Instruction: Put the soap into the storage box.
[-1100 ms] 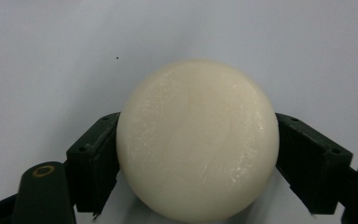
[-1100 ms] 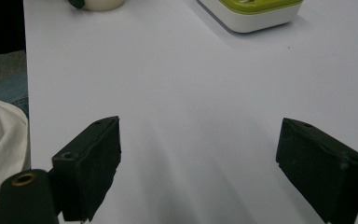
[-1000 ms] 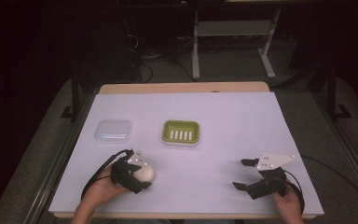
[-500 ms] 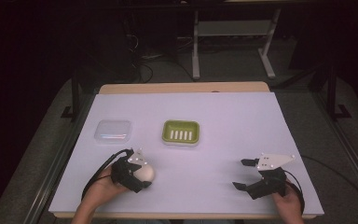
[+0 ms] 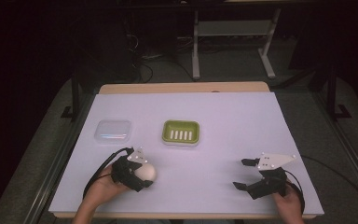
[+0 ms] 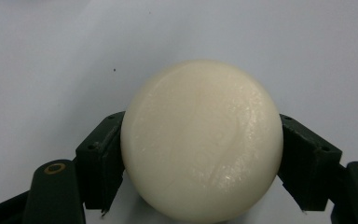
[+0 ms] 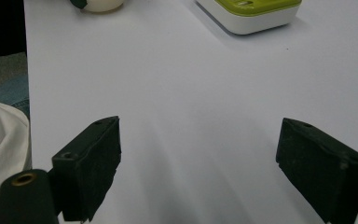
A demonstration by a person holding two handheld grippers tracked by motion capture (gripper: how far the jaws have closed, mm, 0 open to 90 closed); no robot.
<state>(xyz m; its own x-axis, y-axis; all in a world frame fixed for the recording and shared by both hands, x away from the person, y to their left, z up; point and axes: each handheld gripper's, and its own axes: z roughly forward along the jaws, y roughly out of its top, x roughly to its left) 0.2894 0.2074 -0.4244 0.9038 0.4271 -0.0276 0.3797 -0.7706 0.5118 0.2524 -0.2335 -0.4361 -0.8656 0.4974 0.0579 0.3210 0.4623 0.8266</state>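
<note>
While left gripper clamps cream ball | right gripper wide, empty

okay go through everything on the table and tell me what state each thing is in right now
Left gripper: shut on the cream ball.
Right gripper: open, holding nothing.
Green soap dish: upright, nothing on it.
Clear lid: lying flat, apart from the dish.

the right gripper gapes wide over the white table; a green soap dish lies far right.
</note>
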